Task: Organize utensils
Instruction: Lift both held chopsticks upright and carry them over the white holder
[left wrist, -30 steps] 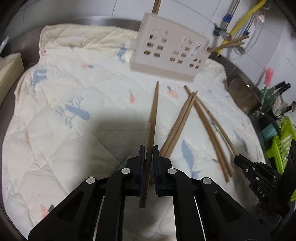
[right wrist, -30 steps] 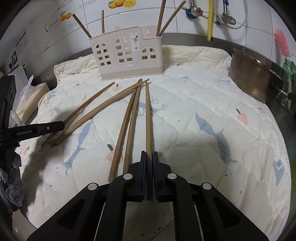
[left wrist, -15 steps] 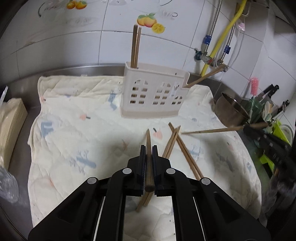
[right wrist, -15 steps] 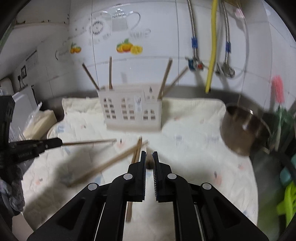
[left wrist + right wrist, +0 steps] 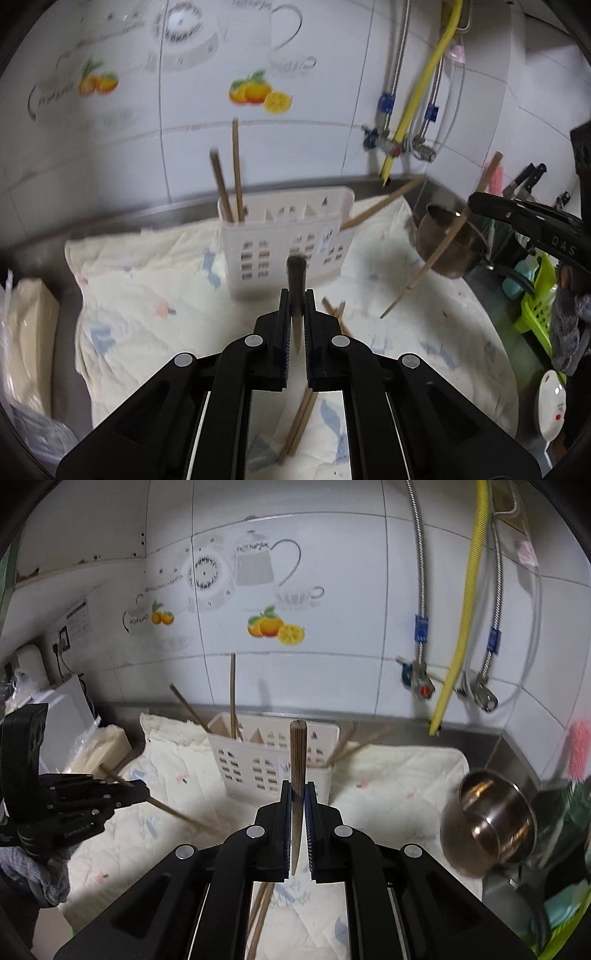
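Wooden chopstick point(image 5: 297, 753) between right jaws

A brown wooden chopstick point(image 5: 295, 280) is pinched in the left gripper point(image 5: 294, 321), pointing forward. Another chopstick point(image 5: 297, 753) stands clamped in the right gripper point(image 5: 297, 805). A cream plastic holder point(image 5: 284, 240) with window-shaped cutouts stands upright on the quilted cloth, two chopsticks point(image 5: 231, 184) leaning in its left compartment. More chopsticks point(image 5: 299, 424) lie loose on the cloth.

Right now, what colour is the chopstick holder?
Cream holder, with little window holes; clearest in the right wrist view.
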A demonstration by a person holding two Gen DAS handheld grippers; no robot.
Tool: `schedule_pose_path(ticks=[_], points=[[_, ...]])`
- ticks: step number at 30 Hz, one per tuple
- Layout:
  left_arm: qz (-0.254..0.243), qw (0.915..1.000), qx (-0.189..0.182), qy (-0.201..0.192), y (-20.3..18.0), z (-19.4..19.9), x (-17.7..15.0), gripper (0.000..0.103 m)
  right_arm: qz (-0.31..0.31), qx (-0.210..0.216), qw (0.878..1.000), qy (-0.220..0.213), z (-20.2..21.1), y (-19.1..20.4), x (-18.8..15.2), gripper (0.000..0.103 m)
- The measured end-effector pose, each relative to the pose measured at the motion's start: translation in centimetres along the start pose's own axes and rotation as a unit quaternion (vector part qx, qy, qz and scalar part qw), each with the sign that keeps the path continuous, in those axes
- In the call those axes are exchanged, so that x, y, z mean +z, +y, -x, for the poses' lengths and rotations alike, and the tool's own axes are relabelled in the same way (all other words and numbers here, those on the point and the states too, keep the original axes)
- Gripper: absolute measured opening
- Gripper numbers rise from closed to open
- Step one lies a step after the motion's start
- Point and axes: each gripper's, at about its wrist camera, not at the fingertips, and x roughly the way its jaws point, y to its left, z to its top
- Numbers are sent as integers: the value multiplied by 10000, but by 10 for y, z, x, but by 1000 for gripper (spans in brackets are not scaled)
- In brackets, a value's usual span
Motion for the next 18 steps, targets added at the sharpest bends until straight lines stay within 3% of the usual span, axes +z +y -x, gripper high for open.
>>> schedule_pose_path(ticks=[11,18], points=[[-212,9968,88,-768,-12,35,86,5,3,64,9993,-364,-1,-10,67,7],[-229,9895,516,-1329,-4,38,141,5,-107,-41,9981,-597,-12,-21,98,7]])
